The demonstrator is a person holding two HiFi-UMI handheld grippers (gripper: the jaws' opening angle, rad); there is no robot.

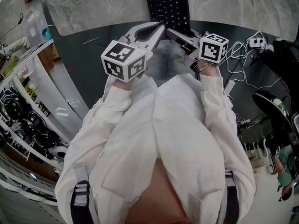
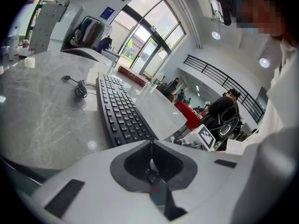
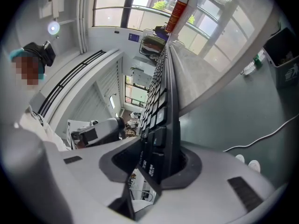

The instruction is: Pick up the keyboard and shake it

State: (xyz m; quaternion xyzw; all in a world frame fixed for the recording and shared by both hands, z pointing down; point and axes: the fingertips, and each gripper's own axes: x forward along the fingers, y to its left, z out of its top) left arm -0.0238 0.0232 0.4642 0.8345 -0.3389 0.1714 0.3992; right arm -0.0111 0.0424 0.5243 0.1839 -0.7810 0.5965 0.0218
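Black and slim, the keyboard (image 1: 167, 6) lies on the pale marble table (image 1: 93, 3) with its near short end caught in the right claw (image 1: 174, 33). The right gripper view shows that end pushed deep into the claw's (image 3: 161, 157) throat, one jaw against the key face and the other against the underside, so the jaws are clamped on the keyboard (image 3: 161, 120). The left claw (image 1: 159, 31) sits just beside the same end, on the person's left, not touching it. In the left gripper view its jaws (image 2: 152, 146) are pressed together with nothing between them, and the keyboard (image 2: 121, 113) stretches away just past their tips. The long axis runs straight away from the person, from the table's curved near rim toward the middle of the top. The head view cuts the far end off at its upper edge. The near end reaches that rim where the right claw meets it. The keyboard lies flat with its keys up, as far as the left gripper view shows. It is a full-width board with close rows of low black keys carrying small pale legends, set in a thin black frame. Its dark cable (image 2: 80, 90) lies in a loose coil on the marble (image 2: 42, 106), near the keyboard's far left side.
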